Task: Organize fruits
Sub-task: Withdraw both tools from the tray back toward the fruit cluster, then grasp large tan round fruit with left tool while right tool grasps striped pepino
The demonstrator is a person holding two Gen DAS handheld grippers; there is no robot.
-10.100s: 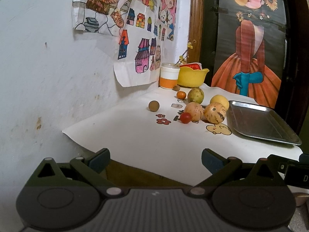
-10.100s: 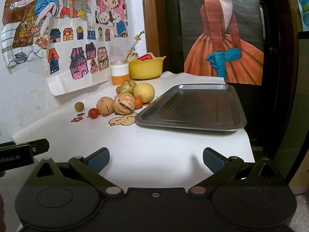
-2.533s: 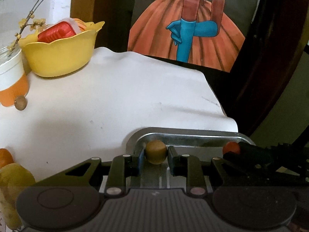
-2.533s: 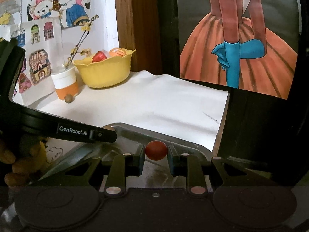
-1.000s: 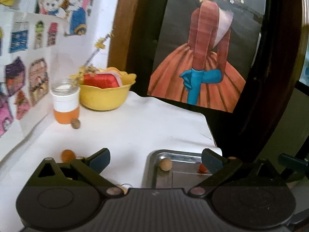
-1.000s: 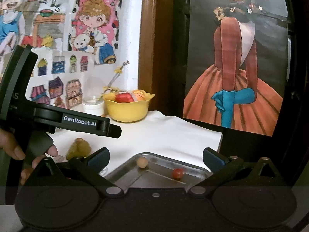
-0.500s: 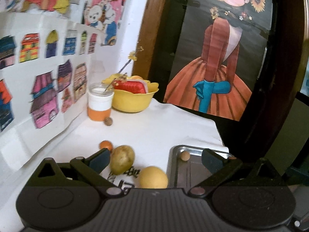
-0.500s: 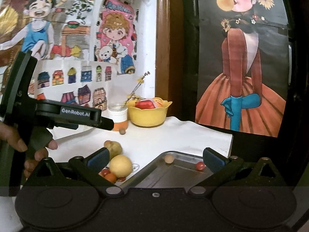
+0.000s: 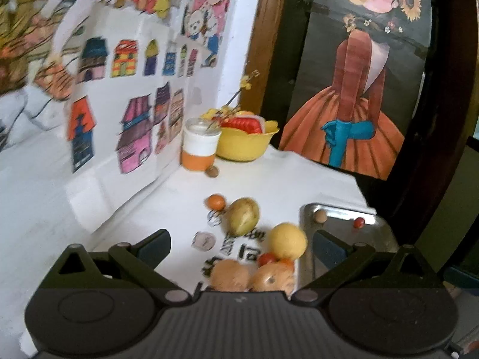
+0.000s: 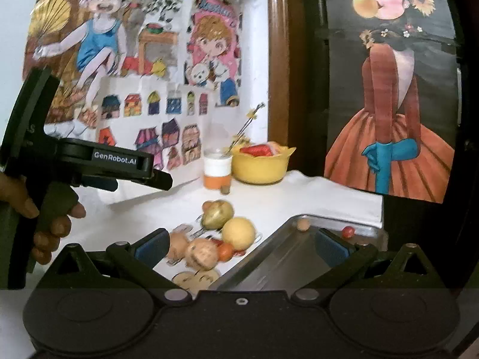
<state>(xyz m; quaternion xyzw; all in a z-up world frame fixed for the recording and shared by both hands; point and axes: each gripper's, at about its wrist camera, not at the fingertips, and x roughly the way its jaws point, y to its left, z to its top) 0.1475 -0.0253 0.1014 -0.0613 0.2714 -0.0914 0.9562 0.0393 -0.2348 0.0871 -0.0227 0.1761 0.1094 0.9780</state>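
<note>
A metal tray lies at the table's right side. At its far end rest a small tan ball and a small red fruit. Left of the tray lie a yellow round fruit, a greenish fruit, a small orange fruit, two tan striped fruits and small red ones. My left gripper hangs open above the fruits. My right gripper is open too, above the tray's near edge.
A yellow bowl with red contents and a white-and-orange cup stand at the back corner, a small brown nut beside them. Drawings cover the left wall. A hand holds the left gripper's handle.
Both grippers have pulled back and up from the tray, empty; the tan ball and red fruit stay on the tray. More of the fruit pile has come into view.
</note>
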